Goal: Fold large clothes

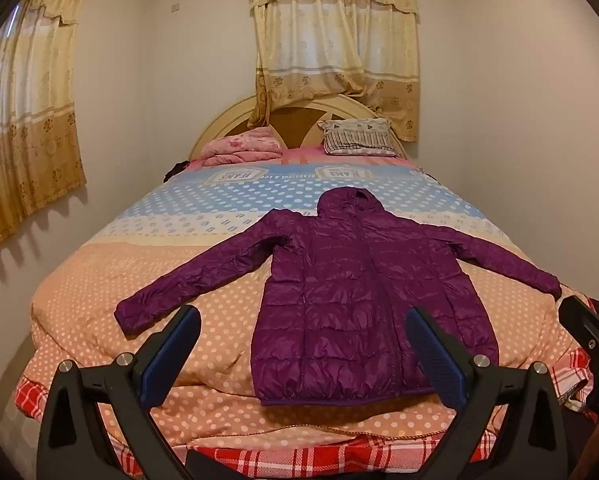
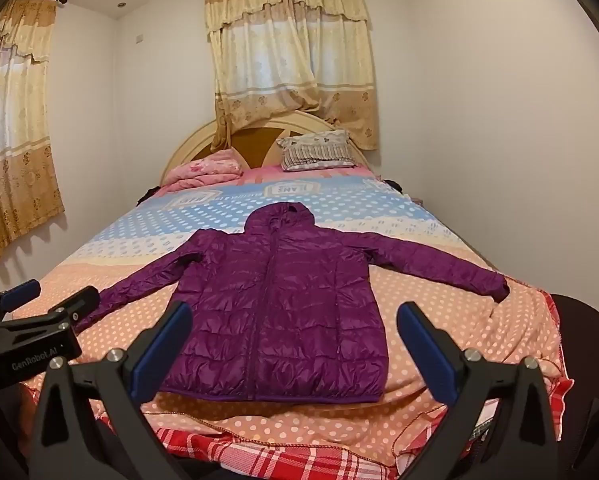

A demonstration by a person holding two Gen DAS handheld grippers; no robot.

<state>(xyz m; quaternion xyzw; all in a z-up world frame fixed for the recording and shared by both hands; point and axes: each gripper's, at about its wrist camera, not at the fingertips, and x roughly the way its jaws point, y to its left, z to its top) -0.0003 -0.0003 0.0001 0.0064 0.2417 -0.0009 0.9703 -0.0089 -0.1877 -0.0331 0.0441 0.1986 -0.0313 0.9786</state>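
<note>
Bedroom in a private home. Furnishings: one large bed (image 2: 439, 304) with an arched cream headboard (image 2: 191, 140) set against plain white walls, covered by a polka-dot quilt (image 1: 147, 276) in peach, white and blue bands over a red plaid sheet (image 1: 339, 452); at the head, a folded pink blanket (image 1: 239, 148) and a striped patterned pillow (image 1: 357, 136). Fittings: two windows hung with gold floral curtains (image 2: 291, 56) and scalloped valances on dark rods, recessed spotlights in the ceiling, and a purple hooded puffer jacket (image 2: 283, 304) laid flat on the quilt.
</note>
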